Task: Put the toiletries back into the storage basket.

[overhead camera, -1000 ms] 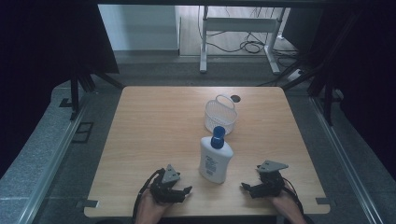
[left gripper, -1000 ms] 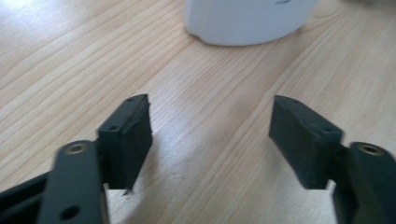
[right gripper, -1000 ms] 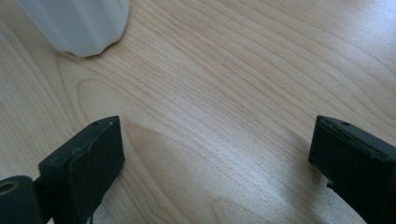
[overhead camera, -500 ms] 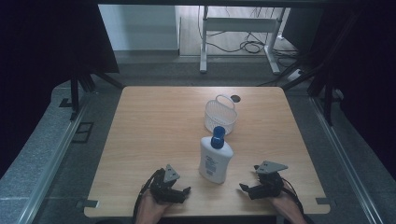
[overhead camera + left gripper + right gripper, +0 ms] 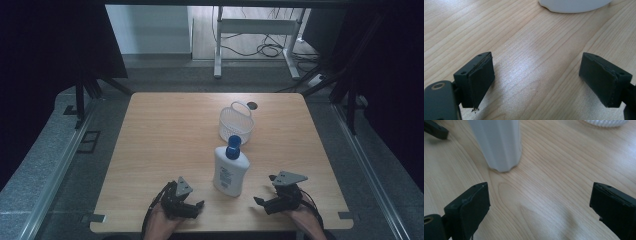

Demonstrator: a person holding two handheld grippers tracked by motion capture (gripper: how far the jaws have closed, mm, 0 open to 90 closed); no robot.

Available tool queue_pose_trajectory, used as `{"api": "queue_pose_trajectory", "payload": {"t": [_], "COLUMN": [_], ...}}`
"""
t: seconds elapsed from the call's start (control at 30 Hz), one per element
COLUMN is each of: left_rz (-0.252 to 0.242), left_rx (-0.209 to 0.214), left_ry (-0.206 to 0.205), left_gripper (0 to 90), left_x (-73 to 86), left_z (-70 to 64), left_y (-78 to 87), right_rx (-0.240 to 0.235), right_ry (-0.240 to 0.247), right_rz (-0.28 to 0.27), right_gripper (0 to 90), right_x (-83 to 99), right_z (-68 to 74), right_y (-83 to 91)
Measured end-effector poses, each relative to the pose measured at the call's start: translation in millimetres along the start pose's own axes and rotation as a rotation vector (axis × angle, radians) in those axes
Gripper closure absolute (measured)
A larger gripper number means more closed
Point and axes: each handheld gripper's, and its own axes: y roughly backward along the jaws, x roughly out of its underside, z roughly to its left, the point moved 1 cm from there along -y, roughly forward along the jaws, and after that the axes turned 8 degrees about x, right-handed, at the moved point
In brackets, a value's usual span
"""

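The fingers of the left gripper are spread wide with bare wood between them, and the fingers of the right gripper are spread equally wide and hold nothing. Both grippers rest low near the front edge of the table, the left toward the front-left corner and the right toward the front-right corner. Between them, slightly back from the front edge, stands the white bottle with a blue cap, upright and touching neither gripper. In the right gripper view its ribbed lower body stands just ahead of the fingers. The bottle is probably thin-walled plastic: stiff enough to grip, but smooth and liable to slip or dent under excess force. Its fill level cannot be read, so treat it as moderately heavy. Take hold across the narrow sides at mid-body, below the shoulder, not at the cap. A white slatted basket stands behind the bottle, toward the rear edge, just apart from it.
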Motion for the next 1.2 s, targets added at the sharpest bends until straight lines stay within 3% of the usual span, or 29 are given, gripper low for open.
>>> {"api": "queue_pose_trajectory", "payload": {"t": [0.33, 0.53, 1.2], "left_rz": [-0.002, -0.002, -0.002], "left_rx": [0.0, -0.001, -0.004], "left_ry": [0.0, -0.001, 0.004], "left_gripper": [12.2, 12.2, 12.2], "left_x": [0.1, 0.1, -0.1], "left_z": [0.0, 0.0, -0.4], "left_y": [-0.1, -0.1, -0.3], "right_rx": [-0.056, -0.083, -0.105], "right_ry": [-0.011, 0.025, -0.005], "right_rz": [-0.072, -0.109, -0.12], "right_gripper": [0.0, 0.0, 2.2], "right_x": [-21.6, -43.3, -99.2], "right_z": [7.8, 18.6, 31.5], "right_y": [3.3, 6.8, 0.1]}}
